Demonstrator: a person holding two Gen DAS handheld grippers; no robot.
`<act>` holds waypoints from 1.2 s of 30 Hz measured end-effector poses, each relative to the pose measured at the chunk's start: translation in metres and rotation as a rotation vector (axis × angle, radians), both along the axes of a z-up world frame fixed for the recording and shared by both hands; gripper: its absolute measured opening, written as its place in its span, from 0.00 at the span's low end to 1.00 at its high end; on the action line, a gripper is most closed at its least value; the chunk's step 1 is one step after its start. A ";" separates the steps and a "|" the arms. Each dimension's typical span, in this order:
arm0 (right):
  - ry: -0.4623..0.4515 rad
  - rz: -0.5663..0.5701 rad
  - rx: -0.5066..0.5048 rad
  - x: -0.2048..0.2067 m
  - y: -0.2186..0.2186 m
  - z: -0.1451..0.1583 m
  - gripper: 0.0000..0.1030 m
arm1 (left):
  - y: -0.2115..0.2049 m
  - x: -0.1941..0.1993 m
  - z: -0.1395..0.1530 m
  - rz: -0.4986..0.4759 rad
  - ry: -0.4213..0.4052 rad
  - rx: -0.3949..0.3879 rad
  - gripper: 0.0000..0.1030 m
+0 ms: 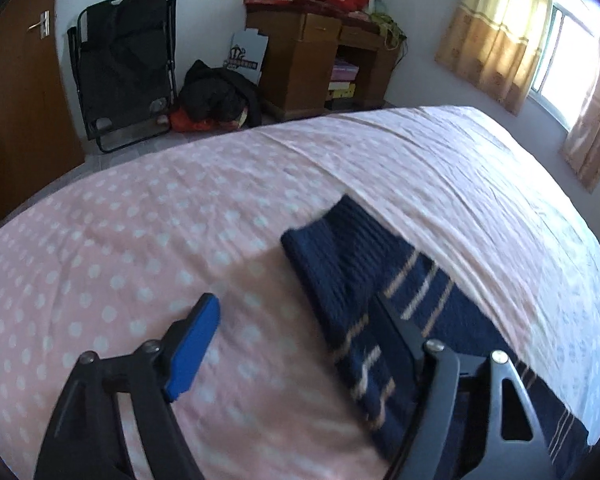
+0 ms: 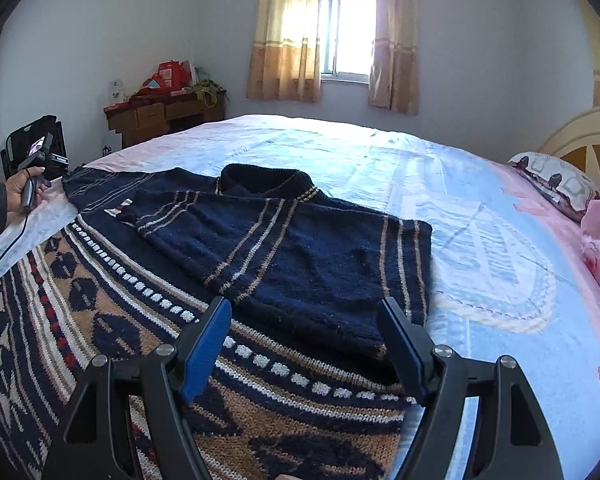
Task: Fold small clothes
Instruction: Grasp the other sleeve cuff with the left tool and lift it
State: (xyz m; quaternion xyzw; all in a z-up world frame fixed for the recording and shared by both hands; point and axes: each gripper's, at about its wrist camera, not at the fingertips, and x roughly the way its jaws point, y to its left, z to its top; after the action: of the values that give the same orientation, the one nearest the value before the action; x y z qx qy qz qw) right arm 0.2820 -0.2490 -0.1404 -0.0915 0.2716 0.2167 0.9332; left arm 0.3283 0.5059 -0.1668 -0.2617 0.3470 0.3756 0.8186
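Observation:
A navy knitted sweater point(image 2: 300, 252) with tan stripes and a patterned body lies on the bed; its right sleeve is folded across the chest. My right gripper point(image 2: 304, 320) is open and empty, just above the sweater's folded part. In the left wrist view my left gripper point(image 1: 296, 316) is open over the left sleeve point(image 1: 340, 256), which lies stretched out on the pink dotted sheet point(image 1: 120, 240). Its right finger sits against the sleeve; nothing is clamped. The left gripper with the hand holding it also shows in the right wrist view point(image 2: 40, 168), at the sleeve's end.
The bed's far edge point(image 1: 220, 136) drops to the floor, where a black folding chair point(image 1: 124, 68), a dark clothes pile point(image 1: 216, 100) and a wooden desk point(image 1: 320, 60) stand. A pillow point(image 2: 556, 180) and headboard point(image 2: 584, 136) are at the right. A curtained window point(image 2: 344, 32) is behind.

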 end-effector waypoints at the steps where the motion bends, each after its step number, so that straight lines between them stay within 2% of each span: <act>1: 0.004 -0.001 0.001 0.001 0.000 -0.001 0.73 | 0.000 0.002 0.001 -0.001 0.001 0.003 0.76; 3: 0.014 -0.004 -0.002 0.003 0.000 -0.002 0.73 | 0.002 0.007 0.000 -0.004 0.009 0.012 0.74; 4: 0.020 -0.004 -0.004 0.004 0.000 -0.003 0.73 | 0.001 0.011 -0.002 -0.015 0.022 0.022 0.69; 5: 0.023 -0.005 -0.006 0.004 0.000 -0.004 0.73 | -0.001 0.012 -0.001 -0.023 0.034 0.033 0.52; 6: 0.024 -0.005 -0.006 0.004 0.000 -0.004 0.73 | -0.003 0.013 0.000 -0.037 0.037 0.038 0.27; 7: 0.024 -0.006 -0.006 0.004 0.000 -0.004 0.73 | -0.005 0.014 0.001 -0.067 0.023 0.026 0.12; 8: 0.023 -0.006 -0.006 0.004 0.000 -0.004 0.73 | -0.008 0.015 0.003 -0.107 0.003 0.007 0.08; 12: 0.020 -0.005 -0.004 0.004 0.000 -0.004 0.73 | -0.024 0.013 0.021 -0.146 -0.038 0.033 0.07; 21: -0.026 0.002 -0.015 -0.005 0.003 0.001 0.73 | -0.085 0.017 0.072 -0.303 -0.154 -0.002 0.07; 30: -0.058 0.005 -0.014 -0.011 0.003 0.005 0.73 | -0.173 0.022 0.104 -0.466 -0.239 -0.091 0.07; 36: -0.073 0.004 -0.015 -0.015 0.004 0.007 0.73 | -0.240 0.019 0.133 -0.589 -0.324 -0.150 0.07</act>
State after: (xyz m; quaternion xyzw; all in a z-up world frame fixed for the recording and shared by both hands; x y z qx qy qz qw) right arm 0.2675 -0.2450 -0.1333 -0.1069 0.2386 0.2128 0.9415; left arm 0.3472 0.2658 -0.0342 -0.2661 0.3000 0.0501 0.9147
